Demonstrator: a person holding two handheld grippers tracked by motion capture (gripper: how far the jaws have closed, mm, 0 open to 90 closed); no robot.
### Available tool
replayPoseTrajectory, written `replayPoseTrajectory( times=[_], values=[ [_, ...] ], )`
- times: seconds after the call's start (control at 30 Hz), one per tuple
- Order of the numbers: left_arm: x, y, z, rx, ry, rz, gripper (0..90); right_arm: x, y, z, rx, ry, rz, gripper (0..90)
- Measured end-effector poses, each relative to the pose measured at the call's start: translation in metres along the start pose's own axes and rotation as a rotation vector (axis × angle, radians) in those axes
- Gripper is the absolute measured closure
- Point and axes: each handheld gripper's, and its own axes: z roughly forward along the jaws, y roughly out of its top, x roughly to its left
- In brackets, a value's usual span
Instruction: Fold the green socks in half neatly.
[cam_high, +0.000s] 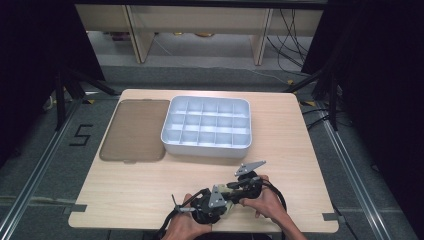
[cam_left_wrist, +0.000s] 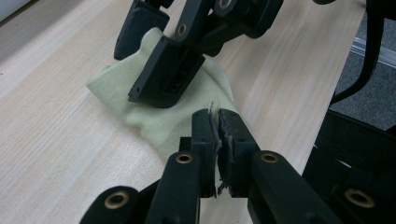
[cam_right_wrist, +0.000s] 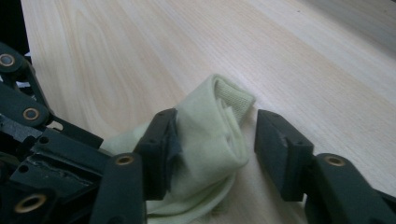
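Left gripper (cam_left_wrist: 218, 122) pinches sock (cam_right_wrist: 210, 135); right gripper (cam_right_wrist: 212, 140) apparently loose around it

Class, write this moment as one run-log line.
left tongs: shut on sock edge | right tongs: open around sock | table: sock lies on it

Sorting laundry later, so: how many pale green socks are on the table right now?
1: the pale green sock lies near the table's front edge, between the right gripper's open jaws, its other end pinched by the left gripper. The hands could hide another.
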Motion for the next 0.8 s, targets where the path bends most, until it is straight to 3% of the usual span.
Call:
replayPoseTrajectory(
  times=[0.1, 0.23, 0.27, 0.3, 0.37, 0.43, 0.47, 0.5, 0.6, 0.73, 0.8],
  values=[
    [0.001, -0.001, -0.001, -0.013, 0.001, 0.019, 83.5, 0.001, 0.0, 0.001, 0.008, 0.011, -0.004, 55.1],
    [0.001, -0.003, -0.001, -0.022, -0.01, -0.012, 82.3, -0.001, 0.0, 0.002, 0.003, 0.042, 0.014, 62.1],
    [0.002, -0.003, -0.001, -0.022, -0.01, 0.005, 81.7, -0.001, 0.0, 0.002, 0.003, 0.044, 0.017, 63.2],
    [0.001, -0.004, -0.001, -0.022, -0.011, -0.013, 80.8, -0.001, -0.001, 0.002, 0.001, 0.051, 0.021, 64.4],
    [0.001, -0.004, -0.002, -0.019, -0.002, 0.002, 78.7, -0.001, -0.002, 0.003, -0.006, 0.065, 0.03, 68.5],
    [0.001, -0.004, -0.003, -0.023, -0.01, 0.001, 76.5, -0.001, -0.003, 0.002, -0.015, 0.064, 0.028, 70.8],
    [0.001, -0.004, -0.004, -0.037, -0.025, -0.022, 74.7, 0.0, -0.003, 0.002, -0.018, 0.064, 0.029, 71.4],
    [0.003, -0.005, -0.006, -0.036, -0.034, -0.008, 72.2, 0.0, -0.003, 0.002, -0.02, 0.064, 0.031, 72.0],
    [0.006, -0.009, -0.014, -0.069, -0.033, -0.045, 64.3, 0.0, -0.004, 0.002, -0.024, 0.069, 0.037, 72.7],
    [0.016, -0.018, -0.025, -0.099, -0.033, -0.14, 53.6, 0.0, -0.004, 0.002, -0.034, 0.063, 0.025, 73.2],
    [0.021, -0.024, -0.03, -0.098, -0.021, -0.153, 49.9, 0.001, -0.004, 0.001, -0.032, 0.064, 0.026, 73.3]
  ],
)
